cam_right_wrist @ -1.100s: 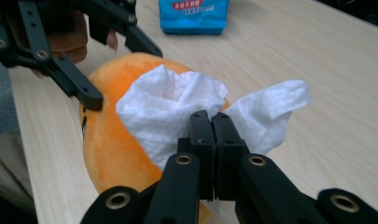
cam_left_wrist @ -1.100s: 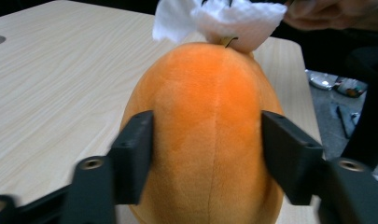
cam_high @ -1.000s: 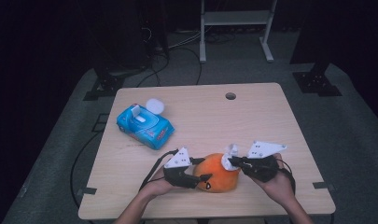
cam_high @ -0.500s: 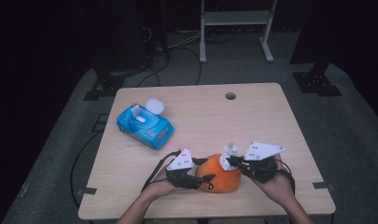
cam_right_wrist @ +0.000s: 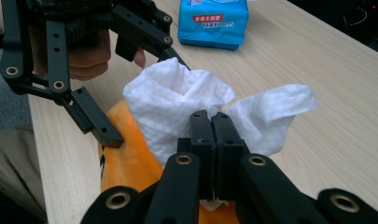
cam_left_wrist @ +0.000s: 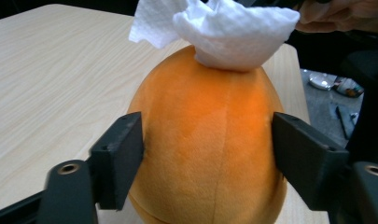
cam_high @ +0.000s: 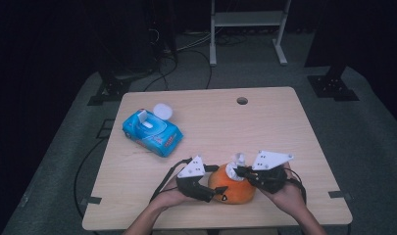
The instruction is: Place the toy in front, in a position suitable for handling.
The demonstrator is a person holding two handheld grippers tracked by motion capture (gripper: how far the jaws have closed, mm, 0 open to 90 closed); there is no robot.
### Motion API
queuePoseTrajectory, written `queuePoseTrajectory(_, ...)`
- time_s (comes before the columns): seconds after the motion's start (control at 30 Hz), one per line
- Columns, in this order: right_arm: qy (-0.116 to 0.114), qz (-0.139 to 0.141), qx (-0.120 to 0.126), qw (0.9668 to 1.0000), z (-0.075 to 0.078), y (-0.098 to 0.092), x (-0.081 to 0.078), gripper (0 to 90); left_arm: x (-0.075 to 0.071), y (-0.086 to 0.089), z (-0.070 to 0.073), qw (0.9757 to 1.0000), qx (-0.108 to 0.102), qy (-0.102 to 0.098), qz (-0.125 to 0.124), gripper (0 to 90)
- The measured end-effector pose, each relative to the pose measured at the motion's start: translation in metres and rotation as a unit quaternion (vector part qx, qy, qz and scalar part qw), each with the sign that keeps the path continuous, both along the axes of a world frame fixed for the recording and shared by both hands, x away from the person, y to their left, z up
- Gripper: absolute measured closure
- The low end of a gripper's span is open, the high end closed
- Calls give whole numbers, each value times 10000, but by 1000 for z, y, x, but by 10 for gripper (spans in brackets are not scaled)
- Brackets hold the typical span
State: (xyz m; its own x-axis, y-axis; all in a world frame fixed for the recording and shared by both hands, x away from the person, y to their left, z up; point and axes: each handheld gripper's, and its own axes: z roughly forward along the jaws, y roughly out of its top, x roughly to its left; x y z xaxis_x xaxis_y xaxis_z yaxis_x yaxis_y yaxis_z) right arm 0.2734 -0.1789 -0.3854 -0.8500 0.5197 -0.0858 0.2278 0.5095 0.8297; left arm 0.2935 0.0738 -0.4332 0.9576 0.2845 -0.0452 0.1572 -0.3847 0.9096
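An orange plush toy (cam_high: pixel 233 188) stands near the table's front edge, with a white tissue (cam_high: pixel 236 164) bunched on its top. My left gripper (cam_high: pixel 213 191) reaches in from the left. Its jaws have just been opening and now flank the plush (cam_left_wrist: pixel 210 140) without denting it. The left gripper's pads (cam_left_wrist: pixel 123 154) sit right at the toy's sides. My right gripper (cam_right_wrist: pixel 210 128) is shut on the tissue (cam_right_wrist: pixel 177 102) above the plush (cam_right_wrist: pixel 126 163). In the high view the right gripper (cam_high: pixel 240 171) comes in from the right.
A blue pack of wipes (cam_high: pixel 152 131) lies at the table's left with its lid flipped up, and a white round piece (cam_high: pixel 162 110) sits behind it. The wooden table (cam_high: pixel 264 127) has a cable hole (cam_high: pixel 242 101) near the back edge. Dark floor and stands surround it.
Little differs. The right gripper and the tissue have edged slightly toward the toy's top. The left hand stays where it was.
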Motion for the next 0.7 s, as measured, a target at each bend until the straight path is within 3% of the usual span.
queuePoseTrajectory(0.1,-60,-34,24,10000,5,3,-3,883,-3,-2,3,9999,33,-137,34,422)
queuePoseTrajectory(0.23,-170,262,146,9994,13,18,-12,883,-9,-10,9,9994,71,-340,-53,453)
queuePoseTrajectory(0.27,-285,383,-100,9988,12,27,-15,883,-10,-10,9,9991,127,-396,-62,458)
queuePoseTrajectory(0.37,-321,334,-225,9987,11,25,-14,882,-8,-7,6,9994,96,-320,3,461)
queuePoseTrajectory(0.47,-240,-7,-192,9995,12,7,-7,882,-6,-4,5,9997,31,-219,55,455)
queuePoseTrajectory(0.57,-219,-33,-129,9997,12,5,-7,883,-6,-6,6,9997,46,-237,38,442)
queuePoseTrajectory(0.7,-170,113,-44,9998,9,19,-10,883,-8,-10,6,9995,58,-297,8,434)
